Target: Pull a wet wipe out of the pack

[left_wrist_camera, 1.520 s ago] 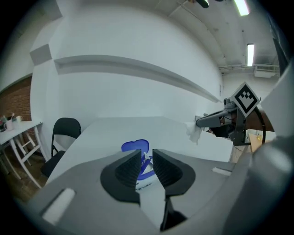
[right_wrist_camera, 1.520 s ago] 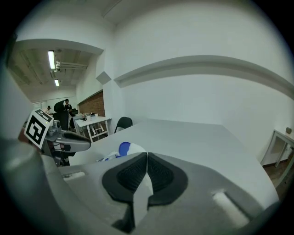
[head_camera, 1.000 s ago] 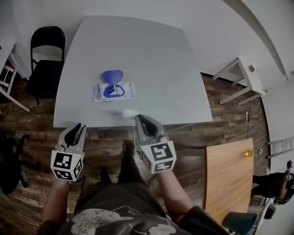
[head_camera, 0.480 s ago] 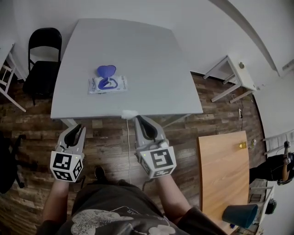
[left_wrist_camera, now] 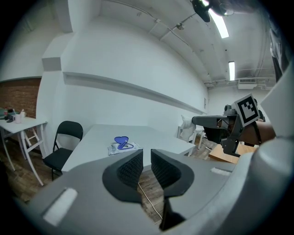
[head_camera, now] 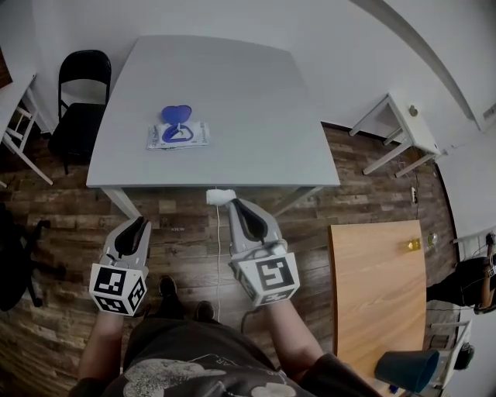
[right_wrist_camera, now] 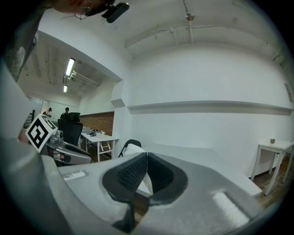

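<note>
We now stand back from the counter [head_camera: 256, 116]: our right gripper [head_camera: 232, 205] stays clamped on the wet wipe [head_camera: 220, 195], free of the open pack [head_camera: 178, 136] at eleven o'clock. Our left gripper [head_camera: 139, 225], empty, has just been narrowing to a slim gap.

Plain white walls [head_camera: 232, 15], dark wood plank floor [head_camera: 178, 229]. Big pale grey square table [head_camera: 256, 101] far centre, black folding chair [head_camera: 85, 63] on its left, small white side table [head_camera: 387, 116] right, light wooden desktop [head_camera: 376, 287] near right. Ceiling tube lights [left_wrist_camera: 231, 69] are on.
</note>
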### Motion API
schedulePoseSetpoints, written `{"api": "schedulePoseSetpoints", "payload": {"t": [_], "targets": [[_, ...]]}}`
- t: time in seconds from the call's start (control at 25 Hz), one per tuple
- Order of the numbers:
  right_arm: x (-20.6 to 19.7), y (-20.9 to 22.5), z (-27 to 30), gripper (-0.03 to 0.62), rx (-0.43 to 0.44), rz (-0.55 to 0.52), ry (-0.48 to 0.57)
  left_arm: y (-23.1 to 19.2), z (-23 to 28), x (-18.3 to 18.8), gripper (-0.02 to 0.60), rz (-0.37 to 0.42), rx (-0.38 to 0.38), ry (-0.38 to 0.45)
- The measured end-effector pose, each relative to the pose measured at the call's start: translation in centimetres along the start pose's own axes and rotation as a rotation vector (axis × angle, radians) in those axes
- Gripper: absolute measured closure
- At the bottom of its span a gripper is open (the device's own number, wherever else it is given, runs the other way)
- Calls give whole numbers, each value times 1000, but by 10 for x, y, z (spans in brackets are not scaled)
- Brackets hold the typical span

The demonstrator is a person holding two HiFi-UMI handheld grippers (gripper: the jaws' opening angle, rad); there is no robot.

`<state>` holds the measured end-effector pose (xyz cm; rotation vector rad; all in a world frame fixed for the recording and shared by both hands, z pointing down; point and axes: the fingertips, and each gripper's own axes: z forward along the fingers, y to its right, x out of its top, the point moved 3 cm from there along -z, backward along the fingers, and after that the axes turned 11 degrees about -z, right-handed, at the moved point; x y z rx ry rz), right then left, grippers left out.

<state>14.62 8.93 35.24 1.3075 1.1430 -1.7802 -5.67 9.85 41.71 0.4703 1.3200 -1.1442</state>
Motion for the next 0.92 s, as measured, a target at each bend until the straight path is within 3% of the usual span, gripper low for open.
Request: {"api": "schedulePoseSetpoints", "payload": {"t": [0.32, 0.92], "targets": [[-11, -2, -28, 599, 32, 1, -12, 23, -20, -11, 511, -6, 27, 22], [-14, -11, -35, 600, 67, 3, -14, 23, -34, -3, 540, 16, 78, 65]]}}
